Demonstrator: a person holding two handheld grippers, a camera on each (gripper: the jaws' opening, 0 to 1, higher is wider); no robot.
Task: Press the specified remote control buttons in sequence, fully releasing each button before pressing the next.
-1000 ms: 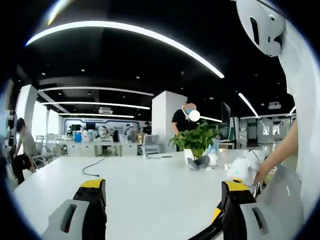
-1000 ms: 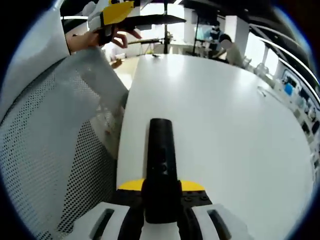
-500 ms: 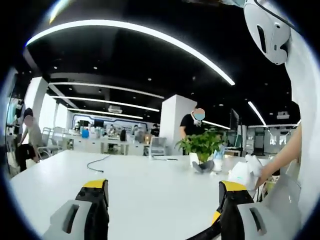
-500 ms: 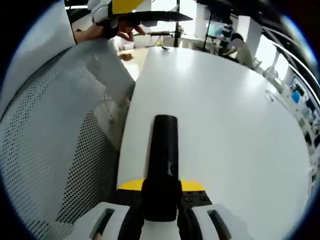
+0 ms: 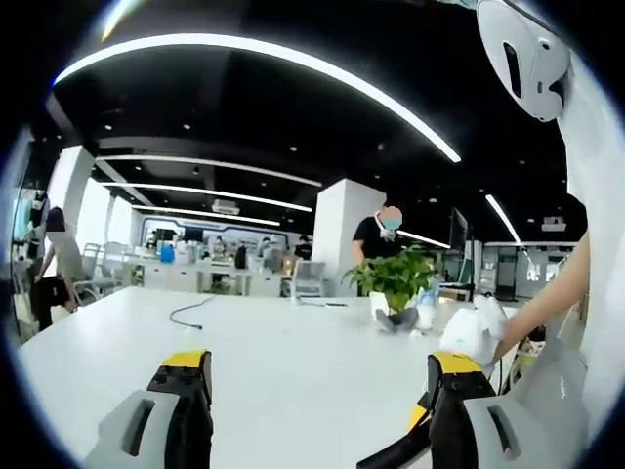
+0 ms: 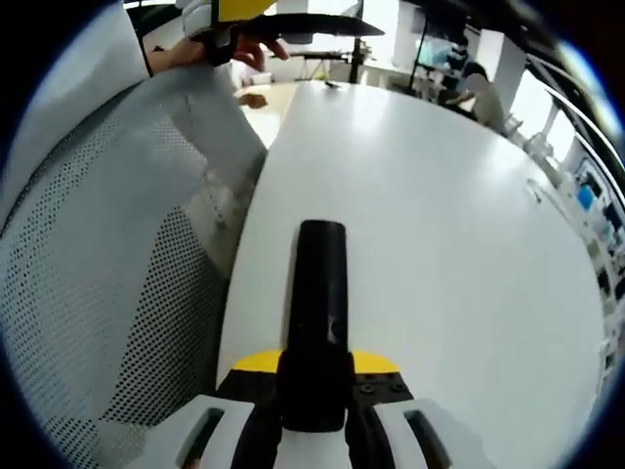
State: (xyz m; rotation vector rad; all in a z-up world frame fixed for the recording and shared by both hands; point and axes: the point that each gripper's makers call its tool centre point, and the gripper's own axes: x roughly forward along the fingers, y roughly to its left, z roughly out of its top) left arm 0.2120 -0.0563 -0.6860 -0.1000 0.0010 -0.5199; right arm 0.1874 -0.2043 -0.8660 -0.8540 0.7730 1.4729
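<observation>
Left gripper view: left gripper [image 5: 317,415] at lower frame, jaws spread wide, empty, aimed across white table [image 5: 293,352]; risk of pressing blind.

Right gripper view: right gripper [image 6: 314,391] clamped on black remote [image 6: 317,313], centre-bottom; could pivot under button pressure.

- Left gripper view: dark ceiling crossed by bright light strips [image 5: 293,73], bent by fisheye distortion.
- Right gripper view: evenly bright; soft glare on the white bench [image 6: 439,215]; edges blurred.
</observation>
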